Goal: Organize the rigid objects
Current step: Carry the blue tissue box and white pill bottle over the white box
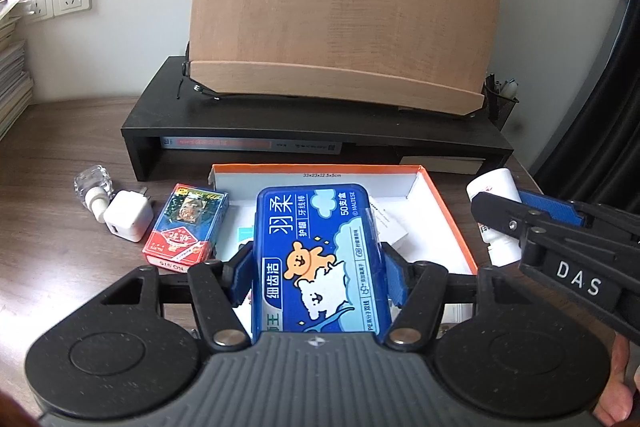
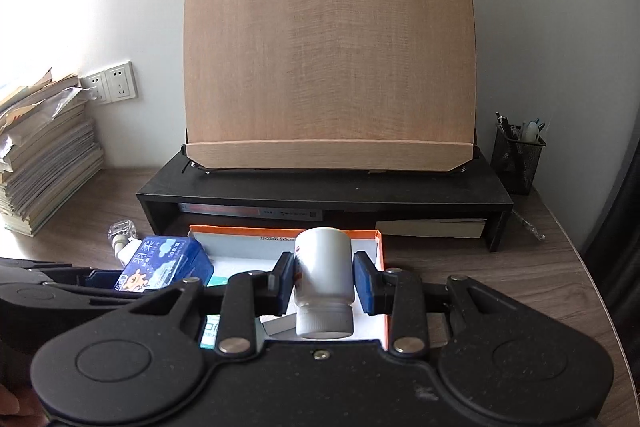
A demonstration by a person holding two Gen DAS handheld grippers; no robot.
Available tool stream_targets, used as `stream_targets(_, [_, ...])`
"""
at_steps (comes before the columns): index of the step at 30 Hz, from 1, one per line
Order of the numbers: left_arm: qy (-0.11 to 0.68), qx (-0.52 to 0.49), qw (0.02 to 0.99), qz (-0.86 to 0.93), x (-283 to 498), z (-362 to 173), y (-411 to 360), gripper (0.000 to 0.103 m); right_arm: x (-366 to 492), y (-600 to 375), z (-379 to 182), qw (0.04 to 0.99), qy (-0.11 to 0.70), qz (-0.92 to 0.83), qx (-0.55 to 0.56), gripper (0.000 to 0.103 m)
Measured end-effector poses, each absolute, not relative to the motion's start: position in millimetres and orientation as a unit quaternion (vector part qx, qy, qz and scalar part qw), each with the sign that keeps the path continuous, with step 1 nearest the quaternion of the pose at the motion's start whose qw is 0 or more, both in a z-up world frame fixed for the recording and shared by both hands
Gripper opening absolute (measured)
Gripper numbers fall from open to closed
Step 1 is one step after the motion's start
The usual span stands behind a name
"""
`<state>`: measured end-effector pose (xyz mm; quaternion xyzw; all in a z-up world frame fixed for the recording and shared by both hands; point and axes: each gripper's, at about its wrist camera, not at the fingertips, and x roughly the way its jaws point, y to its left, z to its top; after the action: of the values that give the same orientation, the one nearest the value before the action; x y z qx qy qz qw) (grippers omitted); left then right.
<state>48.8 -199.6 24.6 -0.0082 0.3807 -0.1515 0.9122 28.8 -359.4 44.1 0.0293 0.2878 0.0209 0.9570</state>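
My left gripper (image 1: 318, 277) is shut on a blue floss-pick box (image 1: 318, 259) and holds it above the orange-rimmed white box (image 1: 444, 211). My right gripper (image 2: 325, 281) is shut on a white pill bottle (image 2: 323, 275), cap toward the camera, above the same box (image 2: 380, 247). In the left wrist view the right gripper (image 1: 532, 219) and its bottle (image 1: 494, 187) are at the right. In the right wrist view the floss box (image 2: 162, 263) is at the left. A card pack (image 1: 186, 227), a white charger (image 1: 128, 215) and a clear plug-in bottle (image 1: 92, 187) lie left of the box.
A black monitor riser (image 2: 324, 193) with a wooden book stand (image 2: 330, 67) stands behind the box. A mesh pen cup (image 2: 516, 159) is at the back right. A pile of books (image 2: 44, 155) is at the left by wall sockets (image 2: 112, 87).
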Motion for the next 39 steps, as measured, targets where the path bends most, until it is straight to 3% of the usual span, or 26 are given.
stream_targets(39, [0.391,-0.01,0.911,-0.133,63.4,17.1,-202.4,0.063,50.5,-356.1,28.5,0.95,0.31,0.011,0.016,0.04])
